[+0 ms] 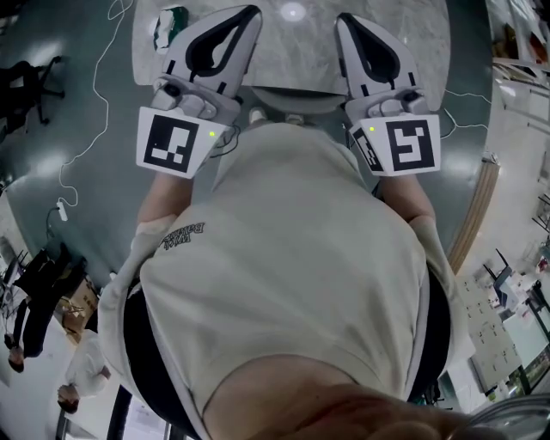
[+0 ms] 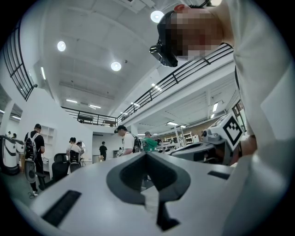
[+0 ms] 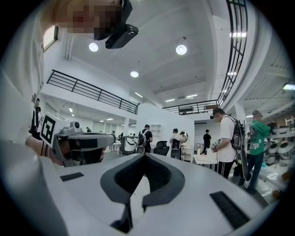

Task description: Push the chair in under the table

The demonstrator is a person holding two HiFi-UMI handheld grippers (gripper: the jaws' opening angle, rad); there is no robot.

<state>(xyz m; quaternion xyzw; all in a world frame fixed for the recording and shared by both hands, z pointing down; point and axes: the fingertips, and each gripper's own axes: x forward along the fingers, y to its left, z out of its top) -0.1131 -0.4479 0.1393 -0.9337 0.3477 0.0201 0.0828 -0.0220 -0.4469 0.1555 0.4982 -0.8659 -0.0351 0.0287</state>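
The person is standing at the near side of the table, holding both grippers out level toward it. In the head view the left gripper and the right gripper are lying with their tips over the table's near part. Each is showing its jaws pressed together with nothing between them (past the tips there is only the open hall).

The chair is hard to place. A pale curved edge is showing just below the table's near edge, between the two grippers, and it may be the chair's back. The person's torso is covering most of what lies on this side of the table, so that cannot be settled.

Several things could go wrong from here. Closed jaws are offering only narrow, hard tips, which could slide off a rounded back. An uneven push from the two hands would probably turn the chair, so that it jams against the table instead of going under. A cable is trailing on the floor left of the table and could snag the chair if it drifts that way. A green-and-white packet by the table's left edge could be knocked by an overshooting left gripper.
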